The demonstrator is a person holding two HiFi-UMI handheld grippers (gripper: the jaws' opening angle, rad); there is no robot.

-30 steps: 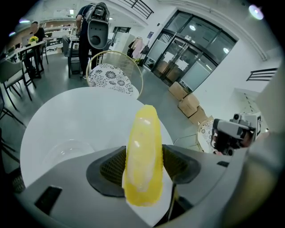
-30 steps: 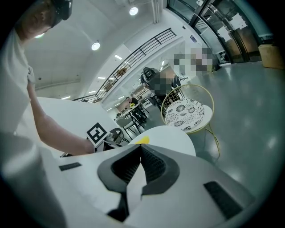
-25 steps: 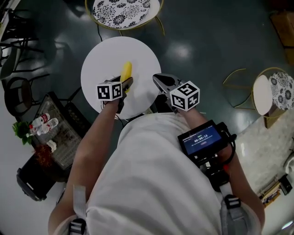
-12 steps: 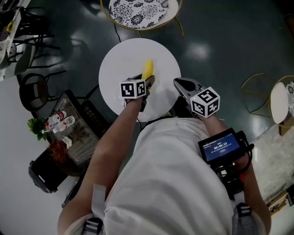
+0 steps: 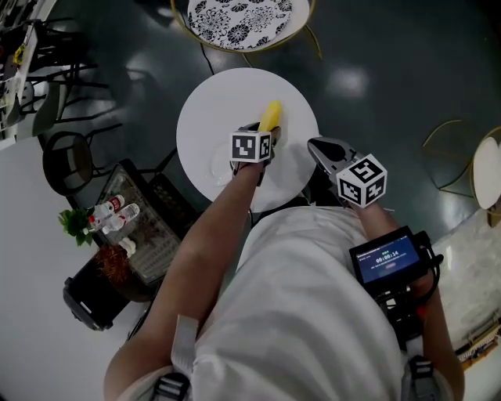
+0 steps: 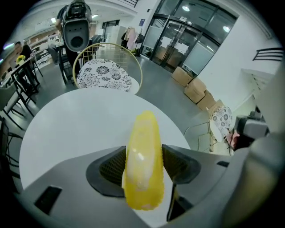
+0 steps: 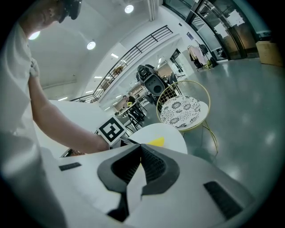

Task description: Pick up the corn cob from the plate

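The yellow corn cob (image 5: 271,116) (image 6: 142,160) sits lengthwise between the two pads of my left gripper (image 5: 266,129) (image 6: 143,152), which is shut on it above the round white table (image 5: 219,110) (image 6: 67,120). A faint clear plate rim (image 5: 217,163) shows on the table to the left of that gripper. My right gripper (image 5: 317,145) (image 7: 139,146) hovers at the table's near right edge, its jaw tips together with nothing between them. The right gripper view catches the cob's tip (image 7: 156,142) beyond its jaws.
A round chair with a black-and-white patterned seat (image 5: 239,19) (image 6: 104,73) (image 7: 182,111) stands just beyond the table. A dark cart with bottles (image 5: 117,219) is at the left. Another stool (image 5: 485,168) is at the right edge. Cardboard boxes (image 6: 193,87) lie on the floor.
The left gripper, still shut on the corn cob, has moved farther in over the table, toward its middle. The right gripper has kept its place beside the table edge.
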